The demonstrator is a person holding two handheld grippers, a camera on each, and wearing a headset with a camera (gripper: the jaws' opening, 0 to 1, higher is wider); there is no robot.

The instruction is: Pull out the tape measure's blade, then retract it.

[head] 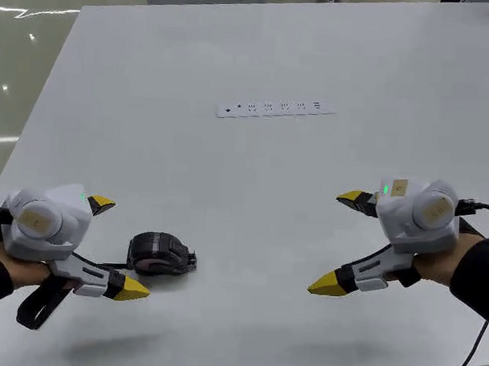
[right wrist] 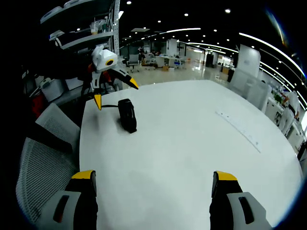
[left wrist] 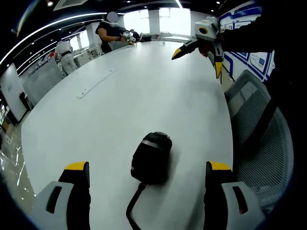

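Head view, lower left: black rounded tape measure (head: 160, 254) on white bench (head: 269, 176); left gripper (head: 128, 246) and right gripper (head: 326, 242) jaws spread wide, empty.

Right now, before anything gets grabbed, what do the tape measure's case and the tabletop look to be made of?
The tape measure case looks like black moulded plastic, possibly rubber-coated: rounded, mostly matte, with a paler patch on its side. The tabletop looks like smooth white laminate or painted board, going by its even, seamless surface and low sheen; what lies beneath cannot be told.
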